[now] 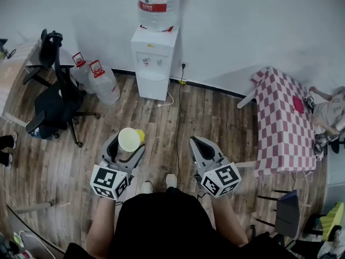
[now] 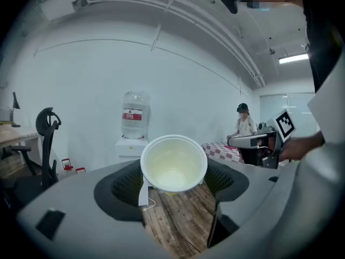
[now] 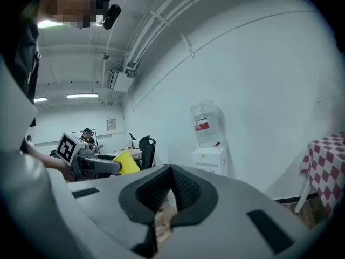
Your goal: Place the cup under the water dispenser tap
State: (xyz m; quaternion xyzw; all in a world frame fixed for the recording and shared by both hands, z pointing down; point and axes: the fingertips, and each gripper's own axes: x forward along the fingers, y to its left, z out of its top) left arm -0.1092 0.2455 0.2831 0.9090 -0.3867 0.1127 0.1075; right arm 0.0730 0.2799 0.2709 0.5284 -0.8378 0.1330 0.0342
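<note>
A yellow cup point(image 1: 129, 139) with a pale inside sits between the jaws of my left gripper point(image 1: 128, 142), mouth towards the camera in the left gripper view. There the cup point(image 2: 173, 163) fills the gap of the left gripper point(image 2: 173, 171), whose ribbed pads press its sides. The white water dispenser point(image 1: 154, 63) with a bottle on top stands against the far wall, well ahead of the cup and apart from it. My right gripper point(image 1: 200, 143) is held level beside the left one, jaws shut with nothing in them. In the right gripper view the right gripper point(image 3: 170, 170) shows closed tips, with the cup point(image 3: 125, 163) at the left and the dispenser point(image 3: 211, 158) beyond.
A black office chair point(image 1: 54, 96) and two water bottles point(image 1: 102, 82) stand on the wooden floor left of the dispenser. A cable point(image 1: 178, 123) runs along the floor from it. A red-checked table point(image 1: 283, 123) stands at the right, with a person point(image 1: 329, 112) past it.
</note>
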